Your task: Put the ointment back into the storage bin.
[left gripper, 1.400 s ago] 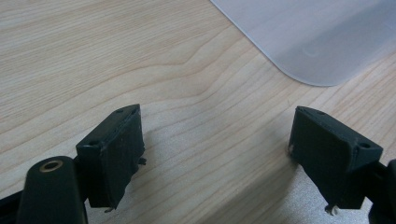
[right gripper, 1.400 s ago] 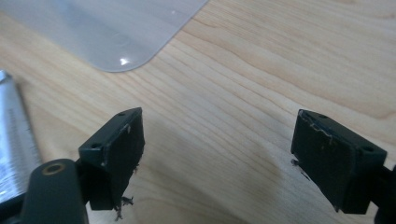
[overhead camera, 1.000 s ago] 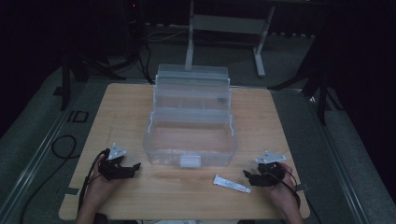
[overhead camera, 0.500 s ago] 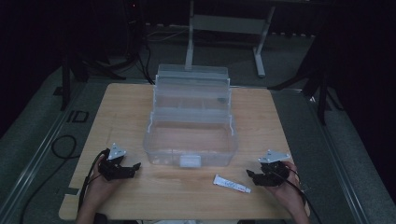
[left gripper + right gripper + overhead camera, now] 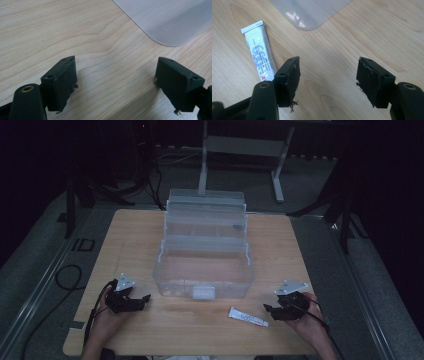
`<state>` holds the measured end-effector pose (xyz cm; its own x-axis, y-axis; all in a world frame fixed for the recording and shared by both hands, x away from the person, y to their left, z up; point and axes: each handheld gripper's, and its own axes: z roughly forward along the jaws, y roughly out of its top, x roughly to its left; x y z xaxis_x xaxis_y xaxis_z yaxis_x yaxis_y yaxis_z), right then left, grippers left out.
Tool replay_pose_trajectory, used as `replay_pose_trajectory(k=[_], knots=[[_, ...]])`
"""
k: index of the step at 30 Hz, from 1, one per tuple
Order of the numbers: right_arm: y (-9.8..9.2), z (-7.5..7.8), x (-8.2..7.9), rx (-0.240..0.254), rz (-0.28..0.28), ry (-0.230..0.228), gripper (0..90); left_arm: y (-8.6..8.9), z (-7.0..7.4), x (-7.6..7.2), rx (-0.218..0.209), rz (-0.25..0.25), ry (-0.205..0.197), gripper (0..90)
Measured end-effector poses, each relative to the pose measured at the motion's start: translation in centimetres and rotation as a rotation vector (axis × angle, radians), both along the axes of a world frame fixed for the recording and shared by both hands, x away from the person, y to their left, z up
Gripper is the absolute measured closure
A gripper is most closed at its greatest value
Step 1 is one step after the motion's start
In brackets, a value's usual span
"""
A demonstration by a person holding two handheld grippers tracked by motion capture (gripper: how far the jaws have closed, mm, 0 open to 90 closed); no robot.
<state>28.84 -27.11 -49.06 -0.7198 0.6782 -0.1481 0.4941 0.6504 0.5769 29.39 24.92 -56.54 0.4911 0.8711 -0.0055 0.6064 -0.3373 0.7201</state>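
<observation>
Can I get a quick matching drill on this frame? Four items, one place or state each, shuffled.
Items:
1. clear plastic box
2. white tube
3. left hand-held gripper
4. right hand-held gripper

Places/states:
A. lying flat on the wood in front of the box
B. open, near the table's front left
C. lid up, mid-table
D. open, close beside the tube

Pairs: 1-C, 2-A, 3-B, 4-D

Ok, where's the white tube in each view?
High view: tube lies on the table, in front of the clear box, just left of the right tool.
Left gripper view: not in it.
Right gripper view: upper left, beside the left jaw.
Shared landmark: the box's rounded corner.
</observation>
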Motion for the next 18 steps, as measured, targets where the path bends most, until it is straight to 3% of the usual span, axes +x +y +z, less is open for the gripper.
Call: replay_pose_trajectory(k=[18], knots=[[1.5, 1.3, 0.3, -0.071, 0.103, 0.039, 37.9, 0.0, 0.0, 0.0, -0.001, 0.001, 0.003, 18.4]])
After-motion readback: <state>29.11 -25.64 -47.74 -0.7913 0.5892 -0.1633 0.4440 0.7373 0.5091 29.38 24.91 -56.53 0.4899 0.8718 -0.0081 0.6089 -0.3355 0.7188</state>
